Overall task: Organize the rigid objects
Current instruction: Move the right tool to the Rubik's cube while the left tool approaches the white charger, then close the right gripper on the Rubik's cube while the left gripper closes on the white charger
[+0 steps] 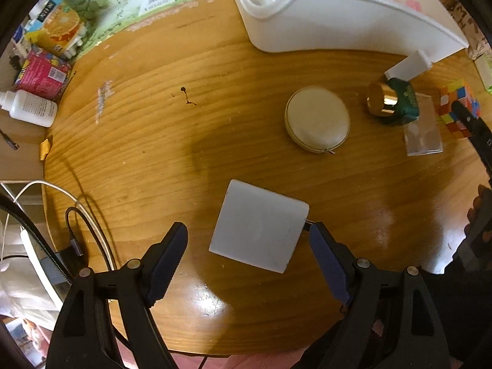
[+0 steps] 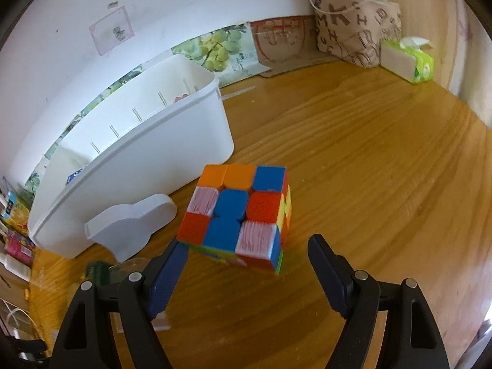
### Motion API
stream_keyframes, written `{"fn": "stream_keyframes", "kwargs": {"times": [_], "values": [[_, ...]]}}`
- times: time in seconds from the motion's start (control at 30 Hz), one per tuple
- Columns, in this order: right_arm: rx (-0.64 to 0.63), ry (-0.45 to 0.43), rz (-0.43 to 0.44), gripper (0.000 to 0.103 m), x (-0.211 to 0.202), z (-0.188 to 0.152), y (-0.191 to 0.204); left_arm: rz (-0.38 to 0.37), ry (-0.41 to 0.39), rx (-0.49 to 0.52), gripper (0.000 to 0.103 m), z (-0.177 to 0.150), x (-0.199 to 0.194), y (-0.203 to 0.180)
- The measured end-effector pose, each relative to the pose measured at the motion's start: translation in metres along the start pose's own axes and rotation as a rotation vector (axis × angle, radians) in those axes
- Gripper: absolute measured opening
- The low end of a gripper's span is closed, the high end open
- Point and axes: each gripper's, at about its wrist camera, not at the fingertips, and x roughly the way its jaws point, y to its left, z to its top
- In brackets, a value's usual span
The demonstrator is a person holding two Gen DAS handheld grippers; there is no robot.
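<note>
A white square charger block [image 1: 259, 226] lies flat on the wooden table, and my left gripper [image 1: 247, 233] hangs straight above it, open, one finger on each side and neither touching. Farther off lie a round cream zip case [image 1: 317, 119], a green bottle with a gold cap [image 1: 395, 101] on its side and a clear plastic box [image 1: 422, 127]. My right gripper [image 2: 247, 246] is open just short of a colour puzzle cube [image 2: 238, 215], also visible in the left wrist view as the cube [image 1: 458, 104]. The white bin [image 2: 135, 156] stands behind it.
A white cloud-shaped lid [image 2: 129, 226] lies beside the bin. Cables [image 1: 89, 224] hang off the table's left edge. Snack packs [image 1: 43, 73], a white squeeze bottle [image 1: 30, 107], a tissue pack [image 2: 407, 58] and a patterned bag [image 2: 356, 27] crowd the table's rims.
</note>
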Motion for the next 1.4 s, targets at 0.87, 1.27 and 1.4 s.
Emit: {"fn": "stream_keyframes", "kwargs": {"times": [0.87, 1.27, 1.4], "values": [[-0.122, -0.099, -0.058, 0.065, 0.019, 0.002, 0.015, -0.116, 0.168, 0.066, 0.075, 0.052, 0.035, -0.011], [-0.118, -0.096, -0.055, 0.06, 0.014, 0.002, 0.015, -0.082, 0.17, 0.023, 0.065, 0.04, 0.033, -0.014], [-0.096, -0.09, -0.044, 0.057, 0.007, 0.003, 0.013, -0.087, 0.179, 0.022, 0.065, 0.032, 0.033, -0.016]]}}
